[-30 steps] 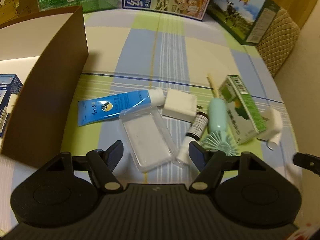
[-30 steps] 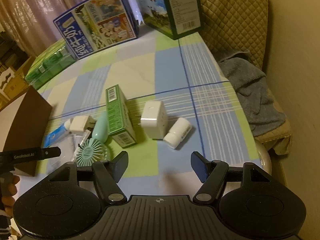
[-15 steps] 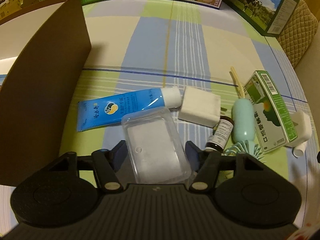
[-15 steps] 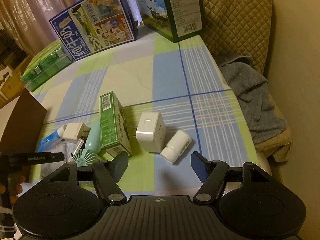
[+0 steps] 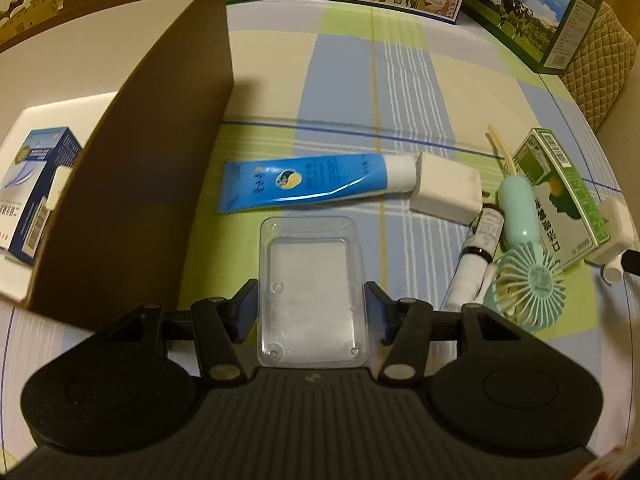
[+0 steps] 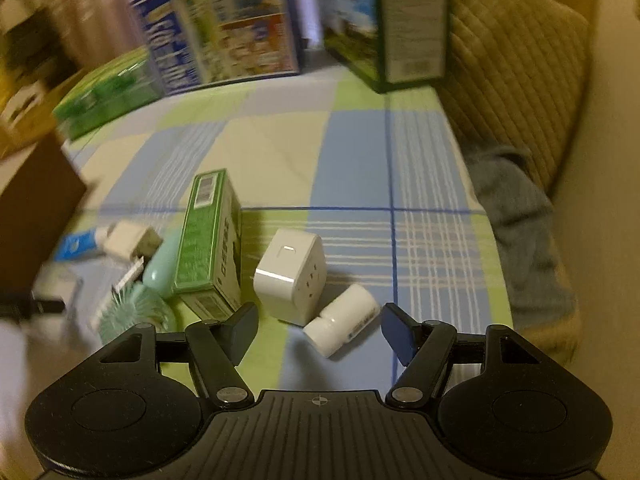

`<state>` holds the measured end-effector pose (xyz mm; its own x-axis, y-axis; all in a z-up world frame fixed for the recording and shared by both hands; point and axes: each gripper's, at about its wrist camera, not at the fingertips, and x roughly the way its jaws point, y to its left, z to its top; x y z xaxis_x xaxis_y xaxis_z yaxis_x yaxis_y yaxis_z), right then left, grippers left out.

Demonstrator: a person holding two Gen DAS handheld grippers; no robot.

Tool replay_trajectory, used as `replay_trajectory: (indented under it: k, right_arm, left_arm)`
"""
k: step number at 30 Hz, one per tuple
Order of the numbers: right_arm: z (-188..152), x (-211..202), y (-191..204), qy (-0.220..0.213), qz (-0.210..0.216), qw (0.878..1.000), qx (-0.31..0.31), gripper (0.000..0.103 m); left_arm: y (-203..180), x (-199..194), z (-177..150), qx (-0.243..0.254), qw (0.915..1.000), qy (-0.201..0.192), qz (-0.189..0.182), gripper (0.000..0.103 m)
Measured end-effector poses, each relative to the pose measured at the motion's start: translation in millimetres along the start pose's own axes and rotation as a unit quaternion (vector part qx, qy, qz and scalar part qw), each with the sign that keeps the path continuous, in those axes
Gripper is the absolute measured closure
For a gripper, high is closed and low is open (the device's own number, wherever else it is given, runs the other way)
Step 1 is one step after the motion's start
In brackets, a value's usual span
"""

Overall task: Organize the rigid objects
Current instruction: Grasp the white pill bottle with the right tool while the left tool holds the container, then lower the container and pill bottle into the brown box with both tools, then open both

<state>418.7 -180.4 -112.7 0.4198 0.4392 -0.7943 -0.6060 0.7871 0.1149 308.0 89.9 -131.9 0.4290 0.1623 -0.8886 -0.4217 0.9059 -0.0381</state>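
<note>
L gripper (image 5: 310, 312): our jaws have just been closing; clear plastic case (image 5: 312, 292) sits between them, pads right at its long sides. We read it as gripped.
Clear case: flat on the checked cloth (image 5: 344, 80) of the counter, just below the blue tube (image 5: 312, 182), right of the brown cardboard box (image 5: 132, 184).
Blue tube: lying flat, white cap end against a white cube adapter (image 5: 446, 192).
R of that: small dark bottle (image 5: 486, 232), mint handheld fan (image 5: 524, 252), green carton (image 5: 560, 204), packed close, touching or nearly so.
Inside brown box: a blue-white carton (image 5: 36, 184) by the wall.
R gripper (image 6: 318, 328): our jaws stand apart, nothing pinched. White cylinder (image 6: 342, 320) lies on the cloth between the tips, w/ a gap each side.
White plug block (image 6: 290, 276): just behind the cylinder, touching it, beside the green carton.
Far edge: milk cartons (image 6: 224, 28) standing; view from R wrist is blurred, so print is unreadable.
R side: grey towel (image 6: 516, 216) over the counter's edge, quilted cushion (image 6: 512, 64) behind it.
</note>
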Motion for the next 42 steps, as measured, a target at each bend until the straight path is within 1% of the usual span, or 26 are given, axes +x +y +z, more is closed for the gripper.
replay_trajectory:
  k: [4, 9, 11, 12, 13, 16, 19, 26, 28, 33, 37, 42]
  right_arm:
    - [-4.0, 9.9, -4.0, 0.002, 0.018, 0.997, -0.078, 0.037]
    - [-6.6, 26.3, -7.6, 0.022, 0.034, 0.991, -0.131, 0.038]
    - [-8.3, 30.1, -6.6, 0.028, 0.037, 0.987, -0.152, 0.045]
    - [-9.3, 32.1, -6.1, 0.033, 0.041, 0.985, -0.162, 0.053]
    - [-10.1, 32.8, -5.5, 0.034, 0.040, 0.984, -0.170, 0.054]
    - [-13.6, 30.9, -4.9, 0.031, 0.039, 0.982, -0.184, 0.055]
    - [-16.2, 27.1, -7.2, 0.028, 0.041, 0.984, -0.173, 0.055]
    - [-19.2, 13.9, -11.2, 0.026, 0.032, 0.990, -0.132, 0.055]
    - [-19.9, 10.7, -12.4, 0.027, 0.028, 0.992, -0.120, 0.055]
    - [-21.2, -0.7, -13.9, 0.020, 0.020, 0.995, -0.096, 0.055]
    - [-20.9, -13.7, -10.8, 0.011, 0.017, 0.996, -0.082, 0.055]
    - [-16.7, -32.6, 2.2, -0.006, 0.020, 0.997, -0.072, 0.055]
  left_arm:
    - [2.3, -2.7, -3.4, -0.006, 1.0000, 0.004, -0.001, 0.052]
    - [1.0, -6.7, -10.3, -0.014, 0.9999, 0.006, -0.002, 0.052]
    - [1.3, -8.0, -12.6, -0.019, 0.9998, 0.008, -0.003, 0.052]
    - [1.7, -8.4, -13.6, -0.022, 0.9997, 0.009, -0.003, 0.052]
    - [2.6, -8.8, -14.4, -0.024, 0.9996, 0.011, -0.003, 0.052]
    - [3.6, -9.9, -15.0, -0.027, 0.9996, 0.012, 0.000, 0.052]
    - [4.2, -9.6, -13.9, -0.032, 0.9994, 0.013, 0.000, 0.052]
    - [3.0, -2.7, -9.5, -0.025, 0.9995, 0.018, 0.004, 0.051]
    - [2.6, -0.2, -8.3, -0.019, 0.9996, 0.021, 0.006, 0.051]
    - [1.0, -4.0, -8.4, -0.004, 0.9999, 0.014, 0.005, 0.052]
    - [-0.8, -13.2, -6.8, 0.009, 0.9999, 0.006, -0.006, 0.052]
    - [-2.3, -38.1, -1.8, 0.017, 0.9992, -0.013, -0.035, 0.052]
